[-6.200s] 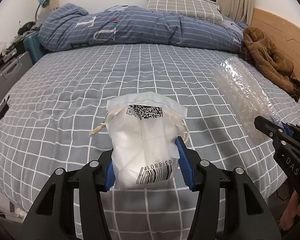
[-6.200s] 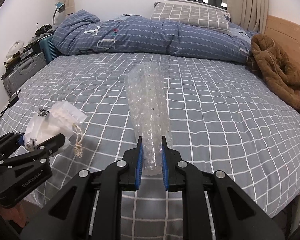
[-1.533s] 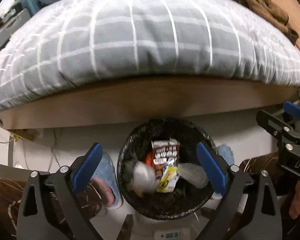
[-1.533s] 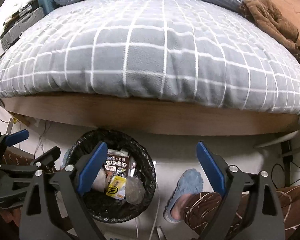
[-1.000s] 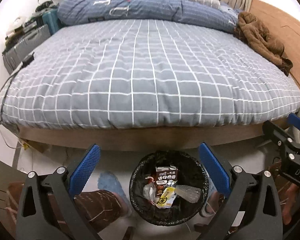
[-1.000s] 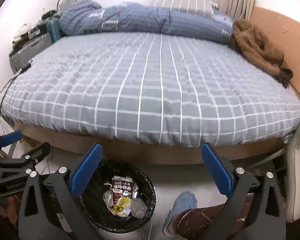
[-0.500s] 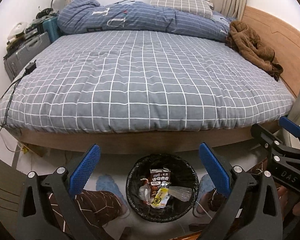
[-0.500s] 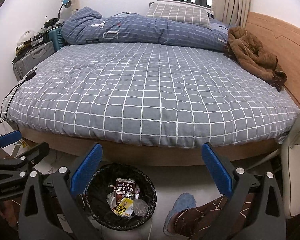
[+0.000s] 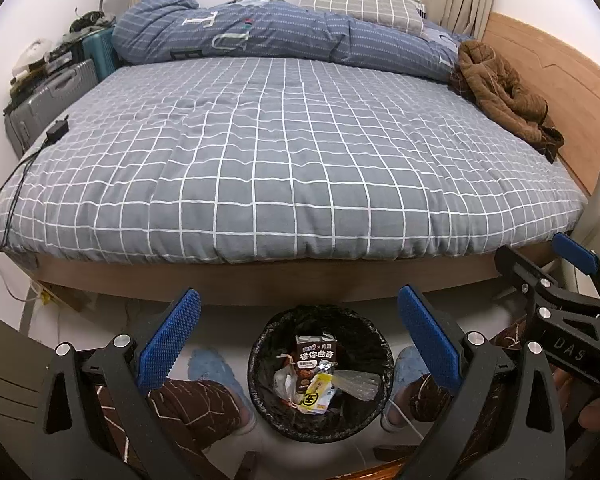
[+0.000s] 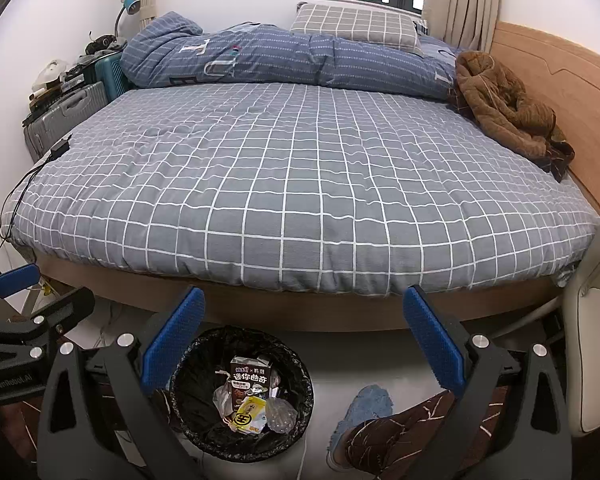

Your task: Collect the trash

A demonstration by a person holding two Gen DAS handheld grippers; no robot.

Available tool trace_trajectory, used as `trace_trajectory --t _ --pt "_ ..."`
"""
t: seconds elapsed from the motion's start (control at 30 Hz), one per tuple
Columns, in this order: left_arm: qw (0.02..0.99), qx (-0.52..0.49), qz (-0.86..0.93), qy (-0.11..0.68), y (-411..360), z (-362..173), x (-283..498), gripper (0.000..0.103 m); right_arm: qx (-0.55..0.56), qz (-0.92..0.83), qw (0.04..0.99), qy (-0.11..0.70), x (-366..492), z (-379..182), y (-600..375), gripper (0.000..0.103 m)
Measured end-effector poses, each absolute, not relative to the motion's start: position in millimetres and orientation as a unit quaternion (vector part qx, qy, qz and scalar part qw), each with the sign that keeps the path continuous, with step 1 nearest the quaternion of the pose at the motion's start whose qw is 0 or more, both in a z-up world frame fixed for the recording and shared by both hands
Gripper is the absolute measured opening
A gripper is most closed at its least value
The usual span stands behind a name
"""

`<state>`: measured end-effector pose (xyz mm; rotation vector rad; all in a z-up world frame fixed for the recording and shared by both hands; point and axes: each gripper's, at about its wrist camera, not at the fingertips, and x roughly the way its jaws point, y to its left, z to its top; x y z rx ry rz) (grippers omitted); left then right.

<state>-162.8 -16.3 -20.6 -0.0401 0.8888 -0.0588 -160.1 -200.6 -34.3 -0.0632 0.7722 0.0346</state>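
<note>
A black-lined trash bin (image 9: 260,360) (image 10: 180,400) stands on the floor at the foot of the bed. Inside lie a brown drink carton (image 9: 315,354) (image 10: 250,380), a yellow wrapper (image 9: 315,398) (image 10: 251,418), a white drawstring bag (image 9: 282,380) and clear bubble wrap (image 9: 356,384) (image 10: 280,412). My left gripper (image 9: 298,320) hangs open above the bin, nothing between its blue pads. My right gripper (image 10: 304,328) is open too, up and to the right of the bin. Each gripper shows at the edge of the other's view.
The grey checked bed (image 9: 292,152) carries a folded blue duvet (image 9: 280,32), a pillow and a brown jacket (image 9: 500,92). Suitcases (image 9: 48,100) stand at the left, a cable (image 9: 12,200) hangs off the bed. A person's patterned trouser legs and blue slippers (image 10: 364,404) flank the bin.
Since six seconds ago both grippers let go of the drawstring bag and bubble wrap, which now lie in the bin. Over the last second both cameras rose and tilted up slightly.
</note>
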Motion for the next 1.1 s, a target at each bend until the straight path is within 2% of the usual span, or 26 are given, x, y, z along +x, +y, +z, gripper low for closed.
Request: trace_trajectory --t 1.1 --pt "0.902 -0.013 -0.022 0.431 -15.6 -25.6 -159.7 0.097 -0.033 0.009 0.924 0.381 -161.1 -42.2 -200.0 0.095"
